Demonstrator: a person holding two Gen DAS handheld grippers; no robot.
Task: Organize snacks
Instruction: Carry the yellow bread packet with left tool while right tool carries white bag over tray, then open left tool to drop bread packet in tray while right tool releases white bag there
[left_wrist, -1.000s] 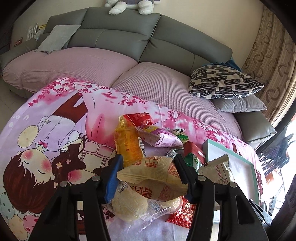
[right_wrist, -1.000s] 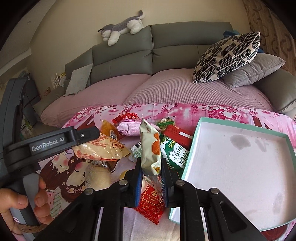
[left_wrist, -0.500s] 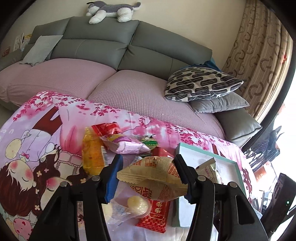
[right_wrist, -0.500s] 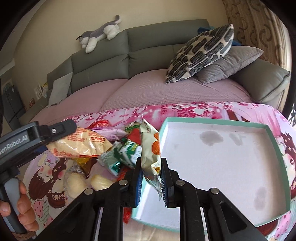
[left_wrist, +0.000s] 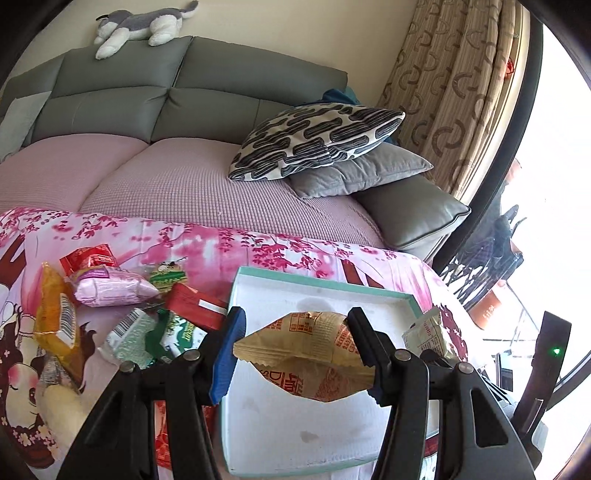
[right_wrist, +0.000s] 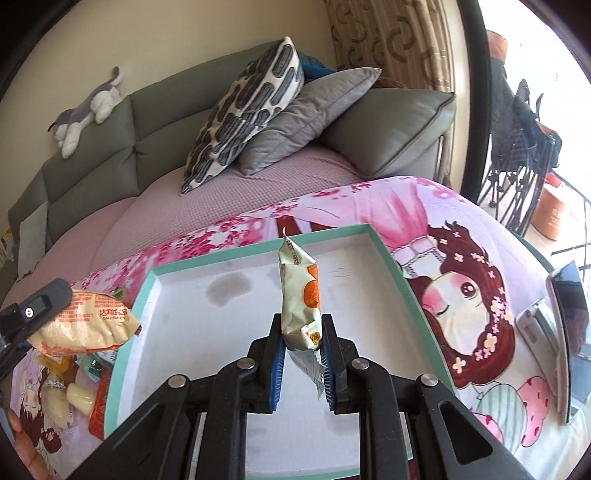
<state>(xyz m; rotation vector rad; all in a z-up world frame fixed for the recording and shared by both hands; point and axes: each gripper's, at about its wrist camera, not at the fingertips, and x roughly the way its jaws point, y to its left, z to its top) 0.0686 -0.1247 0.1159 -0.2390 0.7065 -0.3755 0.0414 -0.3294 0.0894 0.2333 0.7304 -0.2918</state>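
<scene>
Above the shallow white, teal-rimmed cardboard tray (right_wrist: 402, 284), both grippers hold snacks ready to drop in: left gripper (left_wrist: 295, 354) clamps a tan crinkled packet (left_wrist: 310, 350), right gripper (right_wrist: 302, 354) pinches a slim white-and-orange wrapper (right_wrist: 299, 295).

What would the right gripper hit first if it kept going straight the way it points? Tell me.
Probably the white floor of the teal-rimmed box: the right gripper, shut on the orange-spotted snack packet, points down into it. Depth is unclear.
</scene>
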